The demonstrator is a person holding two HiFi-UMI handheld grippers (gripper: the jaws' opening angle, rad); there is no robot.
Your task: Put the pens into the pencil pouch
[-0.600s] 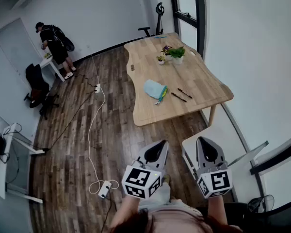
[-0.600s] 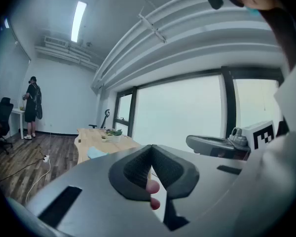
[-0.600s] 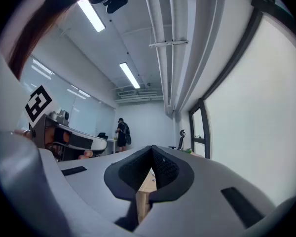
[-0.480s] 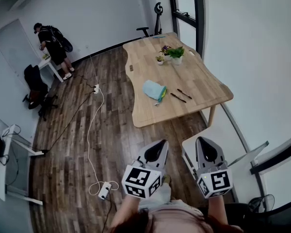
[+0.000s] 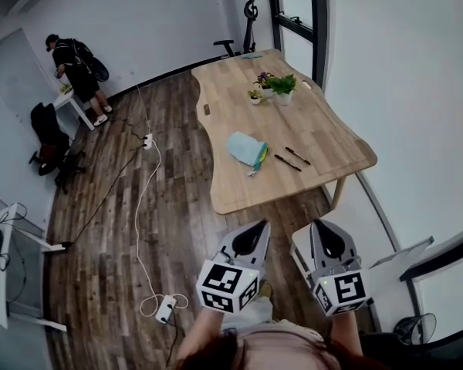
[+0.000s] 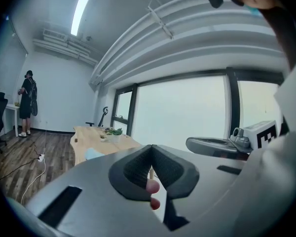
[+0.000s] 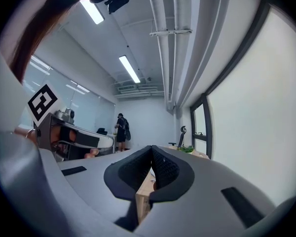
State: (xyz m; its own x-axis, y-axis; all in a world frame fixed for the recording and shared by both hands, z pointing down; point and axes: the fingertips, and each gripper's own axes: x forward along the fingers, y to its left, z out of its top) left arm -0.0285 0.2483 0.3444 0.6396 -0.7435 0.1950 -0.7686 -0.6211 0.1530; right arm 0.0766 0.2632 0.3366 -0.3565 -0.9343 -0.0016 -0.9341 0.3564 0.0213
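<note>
A light blue pencil pouch (image 5: 247,148) lies near the front of a wooden table (image 5: 324,122), several steps ahead of me. Two dark pens (image 5: 292,159) lie side by side just right of the pouch. My left gripper (image 5: 258,229) and right gripper (image 5: 321,227) are held close to my body, far short of the table, both shut with nothing between the jaws. In the left gripper view the jaws (image 6: 151,147) meet tip to tip, with the table (image 6: 89,137) small in the distance. The right gripper (image 7: 152,149) shows its pads pressed together too.
Small potted plants (image 5: 278,87) stand at the table's far end. A white cable and power strip (image 5: 167,308) trail over the wooden floor at my left. A person (image 5: 73,64) stands at a small desk far left. A white wall and window (image 5: 309,14) run along the right.
The view has shifted slightly: the table and pouch sit a little lower and nearer in the head view. Both grippers stay shut at the same place near my body.
</note>
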